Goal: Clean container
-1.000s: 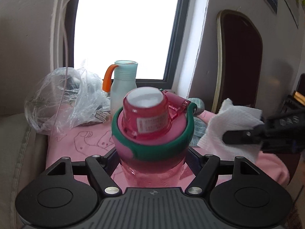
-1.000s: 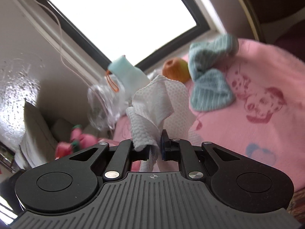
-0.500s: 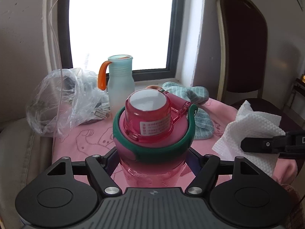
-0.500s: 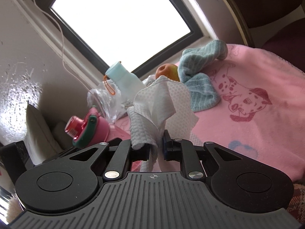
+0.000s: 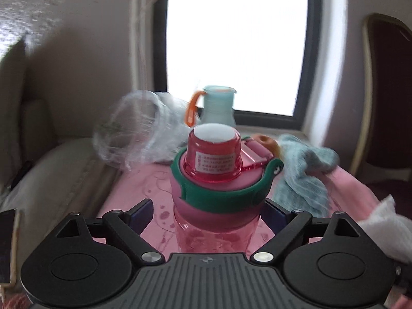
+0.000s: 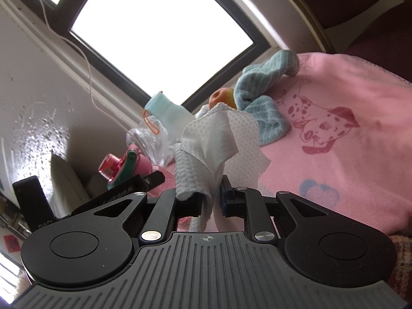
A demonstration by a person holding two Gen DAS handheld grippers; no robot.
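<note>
Left tool [image 5: 206, 212] has just been opening: jaws now stand apart either side of the pink water bottle [image 5: 216, 180], pads off it w/ gaps visible. Bottle stands upright on the pink-cloth surface [image 5: 134, 193], dead centre of left view; blue towel [image 5: 303, 172] at its 3 o'clock, pale jug [image 5: 219, 103] at 12. Right tool [image 6: 216, 198] stays clamped on white wipe [image 6: 219, 139]. Judgement: bottle's set down, wiping probably over.
</note>
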